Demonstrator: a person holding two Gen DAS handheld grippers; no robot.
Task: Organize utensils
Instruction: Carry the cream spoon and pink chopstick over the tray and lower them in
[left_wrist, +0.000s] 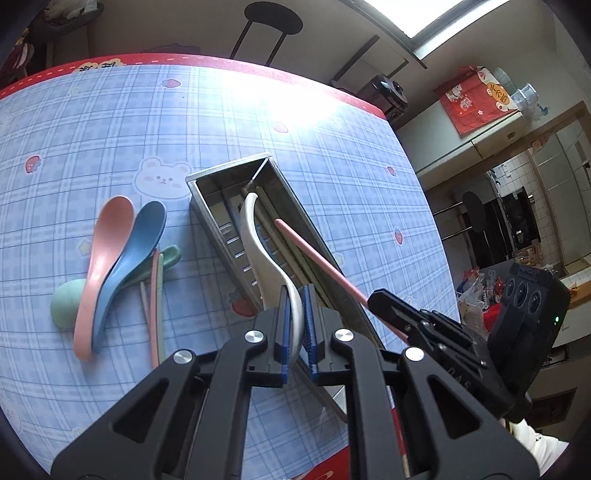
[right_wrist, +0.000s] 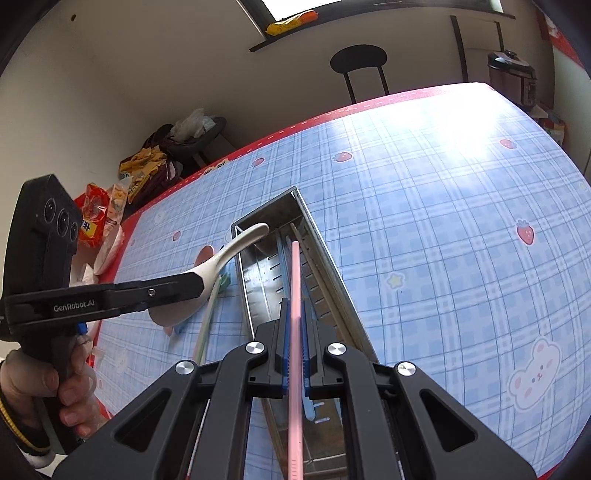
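Both tongs, left (left_wrist: 294, 325) and right (right_wrist: 294, 332), are matte black with blue ribbed pads (left_wrist: 281, 325) and silver screws. One arm reads "GenRobot.AI". Bare skin shows on the person's hand (right_wrist: 44, 384).

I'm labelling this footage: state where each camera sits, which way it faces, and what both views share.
Left wrist: on the left gripper, facing along its fingers at the white spoon it grips over the metal tray; the right gripper shows at right.
Right wrist: on the right gripper, facing along the pink chopstick it grips over the tray; the left gripper and the hand holding it show at left.
Shared: tray, spoon, chopstick, checked tablecloth.
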